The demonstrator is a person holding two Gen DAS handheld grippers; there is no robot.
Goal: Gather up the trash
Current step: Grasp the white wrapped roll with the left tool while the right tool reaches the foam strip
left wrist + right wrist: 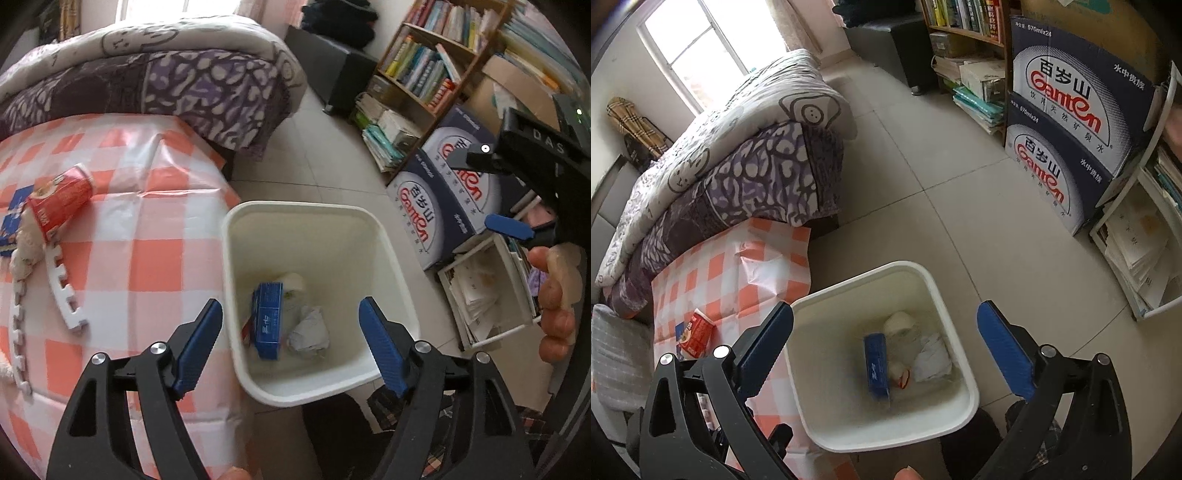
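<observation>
The white trash bin (317,221) stands on the tiled floor, touching the edge of the checkered tablecloth (122,258). Inside the bin lie a blue carton (267,317) and a crumpled paper (310,332). Above the bin, the left gripper (290,347) and the right gripper (886,354) are both wide apart, holding nothing. Left of the bin, a red carton (59,203) lies on the tablecloth.

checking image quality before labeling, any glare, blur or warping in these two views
Left wrist: strong fisheye bend, the bin rim curves; bed window top blown out; bin contents sharp. Right wrist: window overexposed, blue box in bin slightly soft, black vignette at corners.
</observation>
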